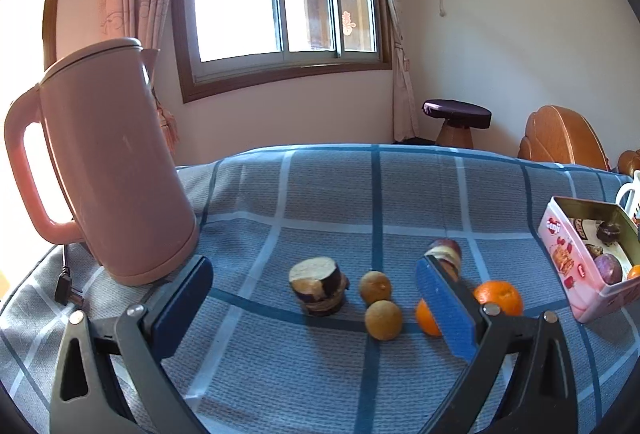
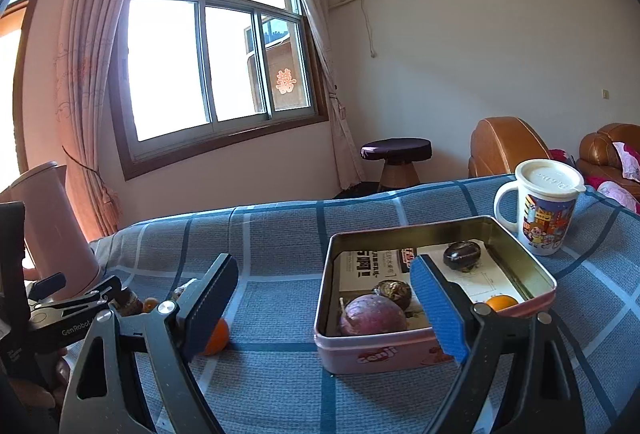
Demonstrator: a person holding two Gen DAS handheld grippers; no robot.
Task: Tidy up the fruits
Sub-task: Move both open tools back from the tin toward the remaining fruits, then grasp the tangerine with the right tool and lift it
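Observation:
In the left wrist view, my left gripper (image 1: 313,264) stands open low over the blue checked cloth, with nothing gripped. On the cloth ahead of it lie a cut eggplant chunk (image 1: 318,286) and two brown round fruits (image 1: 375,286) (image 1: 383,319). An orange (image 1: 426,316) is half hidden by the right finger. Beyond lie a second orange (image 1: 498,298) and a purple-white piece (image 1: 444,254). My right gripper (image 2: 324,264) is open in front of the pink tin (image 2: 400,228). The tin holds a purple fruit (image 2: 372,316), two dark fruits (image 2: 392,292) (image 2: 462,254) and a small orange (image 2: 502,303).
A tall pink kettle (image 1: 112,170) with its cord stands at the left of the cloth. A lidded printed mug (image 2: 544,210) sits just behind the tin's right corner. The tin (image 1: 560,246) lies at the far right in the left wrist view. A stool and brown sofas stand beyond the table.

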